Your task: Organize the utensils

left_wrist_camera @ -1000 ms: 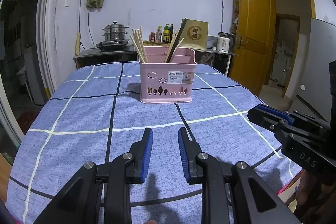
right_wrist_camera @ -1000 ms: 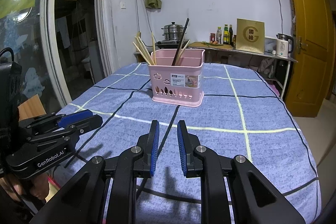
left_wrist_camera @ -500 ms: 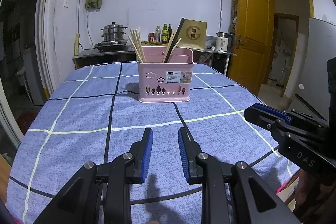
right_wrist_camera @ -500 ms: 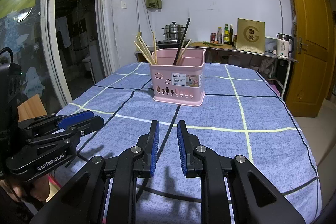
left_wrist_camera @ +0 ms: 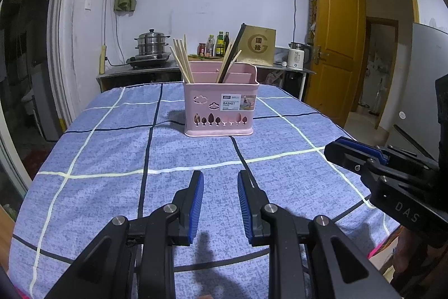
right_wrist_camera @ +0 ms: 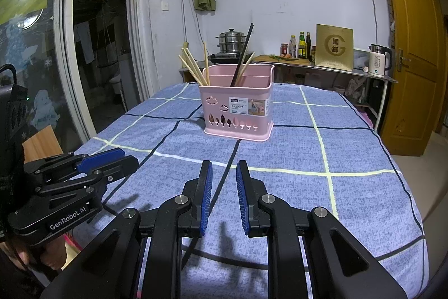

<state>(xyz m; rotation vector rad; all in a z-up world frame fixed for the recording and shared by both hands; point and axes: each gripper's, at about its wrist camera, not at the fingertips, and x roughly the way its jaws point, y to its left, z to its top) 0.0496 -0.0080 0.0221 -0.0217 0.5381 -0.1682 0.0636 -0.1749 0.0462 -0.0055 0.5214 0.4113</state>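
Observation:
A pink utensil basket (left_wrist_camera: 219, 108) stands on the blue checked tablecloth (left_wrist_camera: 112, 153), in the middle of the table; it also shows in the right wrist view (right_wrist_camera: 238, 111). Several wooden chopsticks (left_wrist_camera: 182, 63) lean in its left compartment. A dark chopstick (left_wrist_camera: 231, 55) and a few pale ones stand in another compartment. My left gripper (left_wrist_camera: 219, 181) is open and empty, low over the cloth well in front of the basket. My right gripper (right_wrist_camera: 223, 173) is open and empty too, beside the left one. Each gripper shows at the edge of the other's view.
A counter at the back wall holds a steel steamer pot (left_wrist_camera: 151, 42), bottles (left_wrist_camera: 221, 44), a gold sign (left_wrist_camera: 259, 45) and a kettle (left_wrist_camera: 298, 59). A yellow door (left_wrist_camera: 333, 55) is at the right. A glass door (right_wrist_camera: 33, 60) is at the left.
Both grippers stay open and almost still. The left wrist view has drifted slightly, so the basket sits a little more to the left and lower in it.

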